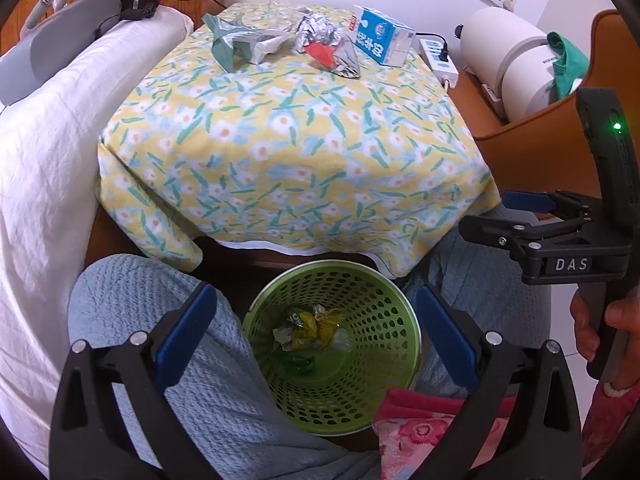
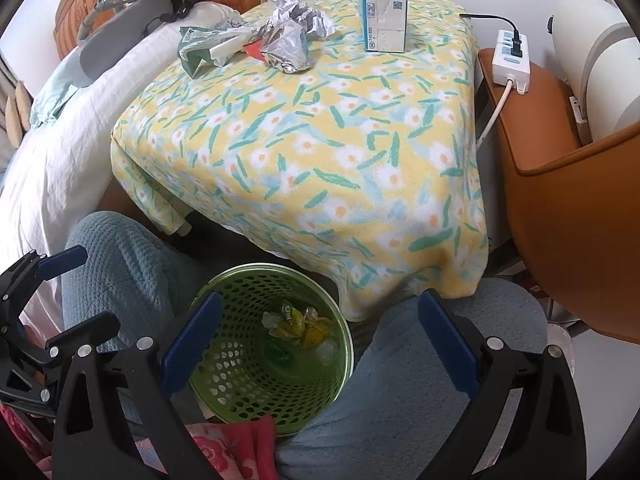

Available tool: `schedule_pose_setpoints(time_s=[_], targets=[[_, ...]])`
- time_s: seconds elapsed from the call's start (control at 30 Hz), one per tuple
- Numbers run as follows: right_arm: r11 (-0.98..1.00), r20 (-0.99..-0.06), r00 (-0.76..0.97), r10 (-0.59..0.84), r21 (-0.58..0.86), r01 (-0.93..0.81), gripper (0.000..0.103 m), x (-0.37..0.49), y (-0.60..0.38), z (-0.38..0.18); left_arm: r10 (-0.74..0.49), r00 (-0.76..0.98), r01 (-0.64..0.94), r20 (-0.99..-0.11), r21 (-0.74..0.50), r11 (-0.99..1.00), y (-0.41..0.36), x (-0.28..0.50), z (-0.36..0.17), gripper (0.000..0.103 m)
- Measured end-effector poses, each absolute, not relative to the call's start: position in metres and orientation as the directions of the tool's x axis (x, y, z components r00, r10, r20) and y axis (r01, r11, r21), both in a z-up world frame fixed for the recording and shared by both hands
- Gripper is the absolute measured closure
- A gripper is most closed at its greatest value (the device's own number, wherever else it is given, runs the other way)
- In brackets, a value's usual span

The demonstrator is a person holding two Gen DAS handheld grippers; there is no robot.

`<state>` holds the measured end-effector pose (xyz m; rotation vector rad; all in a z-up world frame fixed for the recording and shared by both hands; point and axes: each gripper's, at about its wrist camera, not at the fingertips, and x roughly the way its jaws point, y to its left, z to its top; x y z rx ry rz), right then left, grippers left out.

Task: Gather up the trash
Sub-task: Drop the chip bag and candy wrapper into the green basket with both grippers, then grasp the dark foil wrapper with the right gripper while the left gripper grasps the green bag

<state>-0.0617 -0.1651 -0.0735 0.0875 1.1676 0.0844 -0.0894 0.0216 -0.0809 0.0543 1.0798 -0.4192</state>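
Observation:
My left gripper (image 1: 316, 336) is open wide above a green mesh basket (image 1: 380, 308), with nothing between its pads. Crumpled wrappers (image 1: 312, 328) lie at the basket's bottom. My right gripper (image 2: 320, 344) also stands open and empty, over the basket (image 2: 240, 392) and a knee; it shows at the right edge of the left wrist view (image 1: 500, 216). At the far end of the flowered tablecloth (image 1: 288, 140) lie a green-white wrapper (image 1: 240, 40), a crumpled foil bag (image 1: 324, 40) and a blue milk carton (image 1: 384, 36), out of both grippers' reach. A clear cup (image 1: 280, 12) stands behind them.
The basket stands on the floor between a seated person's knees in blue trousers (image 1: 160, 300). A white-sheeted bed (image 1: 48, 160) lies left. An orange chair (image 1: 540, 152) holds a white cylinder (image 1: 508, 52) and a power strip (image 1: 436, 56). Pink floral cloth (image 1: 420, 432) touches the basket's near rim.

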Motion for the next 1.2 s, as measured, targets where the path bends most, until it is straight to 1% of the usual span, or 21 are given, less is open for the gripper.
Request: schedule_pose_setpoints(time_s=[0.3,0.63,0.87,1.0,1.07,1.13,1.17,1.2], targets=[[0.990,-0.897,0.418,0.144,0.135,-0.050,0.005,-0.042,-0.160,-0.061,-0.247,0.476,0.308,-0.844,-0.103,0.946,0.037,-0.065,-0.067,0.008],[0.984,-0.849,0.498,0.177,0.163,-0.071,0.005,0.038,-0.144,-0.041,-0.215,0.567,0.257,-0.795,-0.077,0.963,0.045,-0.017,-0.042,0.008],[0.985,-0.848,0.504,0.163,0.164,-0.043,0.005,0.097,-0.139,-0.053,-0.198,0.581,0.245,-0.790,-0.063,0.967,0.039,0.012,-0.039,0.008],[0.992,-0.848,0.514,0.126,0.118,-0.048,0.005,0.116,-0.133,-0.059,-0.203,0.577,0.236,-0.791,-0.076,0.969,0.038,0.025,-0.041,0.008],[0.994,-0.844,0.525,0.106,0.084,-0.066,0.010,0.122,-0.127,-0.061,-0.202,0.574,0.227,-0.793,-0.083,0.970,0.038,0.032,-0.044,0.008],[0.995,-0.852,0.515,0.094,0.058,-0.085,0.025,0.127,-0.123,-0.065,-0.203,0.573,0.219,-0.794,-0.090,0.972,0.039,0.038,-0.045,0.008],[0.994,-0.858,0.507,0.090,0.048,-0.095,0.031,0.129,-0.121,-0.067,-0.201,0.572,0.215,-0.795,-0.091,0.972,0.039,0.042,-0.046,0.008],[0.994,-0.861,0.500,0.089,0.044,-0.100,0.042,0.130,-0.120,-0.069,-0.201,0.572,0.213,-0.795,-0.092,0.973,0.039,0.045,-0.047,0.008]])
